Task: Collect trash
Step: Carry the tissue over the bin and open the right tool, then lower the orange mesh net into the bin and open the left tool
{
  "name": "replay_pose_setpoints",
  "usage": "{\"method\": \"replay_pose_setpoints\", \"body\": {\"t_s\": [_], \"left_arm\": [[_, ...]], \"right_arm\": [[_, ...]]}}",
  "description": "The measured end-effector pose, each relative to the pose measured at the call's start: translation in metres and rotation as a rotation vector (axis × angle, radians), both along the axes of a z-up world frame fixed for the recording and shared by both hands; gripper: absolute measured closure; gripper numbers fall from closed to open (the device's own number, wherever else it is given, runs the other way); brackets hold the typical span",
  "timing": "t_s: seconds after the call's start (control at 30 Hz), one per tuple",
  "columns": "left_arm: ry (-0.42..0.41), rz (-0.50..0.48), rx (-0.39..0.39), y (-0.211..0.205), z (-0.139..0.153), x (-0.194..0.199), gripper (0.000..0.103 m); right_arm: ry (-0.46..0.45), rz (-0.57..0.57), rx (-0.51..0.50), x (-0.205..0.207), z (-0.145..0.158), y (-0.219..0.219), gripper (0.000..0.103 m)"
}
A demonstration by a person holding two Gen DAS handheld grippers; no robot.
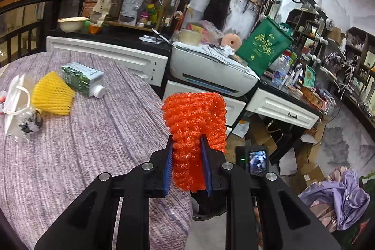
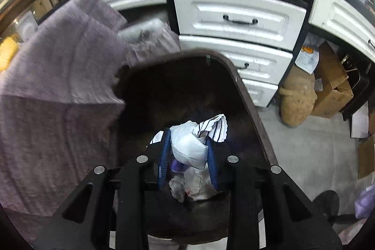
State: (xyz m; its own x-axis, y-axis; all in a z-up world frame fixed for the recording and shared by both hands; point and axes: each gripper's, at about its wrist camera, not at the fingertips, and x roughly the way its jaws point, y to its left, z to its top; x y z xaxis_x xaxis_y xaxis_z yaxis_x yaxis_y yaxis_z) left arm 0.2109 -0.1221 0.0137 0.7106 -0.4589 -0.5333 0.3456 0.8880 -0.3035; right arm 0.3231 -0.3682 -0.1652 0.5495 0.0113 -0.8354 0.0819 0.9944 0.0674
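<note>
Now your right gripper (image 2: 188, 157), clamped on the crumpled white wrapper (image 2: 199, 139), hangs directly above the dark bin (image 2: 246, 95)'s open mouth, pointing down into it. Your left gripper (image 1: 187, 165), pinching the upright orange foam net (image 1: 194, 123), sits beside the bin, farther from its mouth.

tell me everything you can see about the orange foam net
The orange foam net is a soft, open-mesh sleeve of bright orange foam, the kind wrapped around fruit. It stands roughly upright, pinched across its lower part between the blue pads of the left gripper, so it narrows there and flares wider above. It is lifted off the table, near its edge, with nothing else touching it. No tears or dirt are visible.
</note>
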Motion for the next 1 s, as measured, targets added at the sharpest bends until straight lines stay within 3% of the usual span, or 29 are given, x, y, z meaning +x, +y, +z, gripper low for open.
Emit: {"method": "replay_pose_setpoints", "body": {"t_s": [0.07, 0.17, 0.2, 0.67, 1.0], "left_arm": [[0.004, -0.016, 0.013, -0.008, -0.003, 0.002, 0.081], [0.017, -0.037, 0.025, -0.019, -0.008, 0.004, 0.081], [0.026, -0.044, 0.024, -0.023, -0.011, 0.006, 0.081], [0.111, -0.155, 0.094, -0.083, -0.050, 0.018, 0.081], [0.190, -0.218, 0.224, -0.130, -0.097, 0.025, 0.081]], "right_arm": [[0.008, -0.005, -0.005, 0.002, -0.007, 0.000, 0.069], [0.016, -0.021, -0.005, 0.005, -0.015, -0.002, 0.047], [0.012, -0.034, -0.008, 0.004, -0.016, -0.003, 0.044], [-0.036, -0.176, -0.010, -0.044, -0.001, -0.053, 0.043], [-0.099, -0.298, 0.012, -0.082, 0.022, -0.105, 0.037]]}}
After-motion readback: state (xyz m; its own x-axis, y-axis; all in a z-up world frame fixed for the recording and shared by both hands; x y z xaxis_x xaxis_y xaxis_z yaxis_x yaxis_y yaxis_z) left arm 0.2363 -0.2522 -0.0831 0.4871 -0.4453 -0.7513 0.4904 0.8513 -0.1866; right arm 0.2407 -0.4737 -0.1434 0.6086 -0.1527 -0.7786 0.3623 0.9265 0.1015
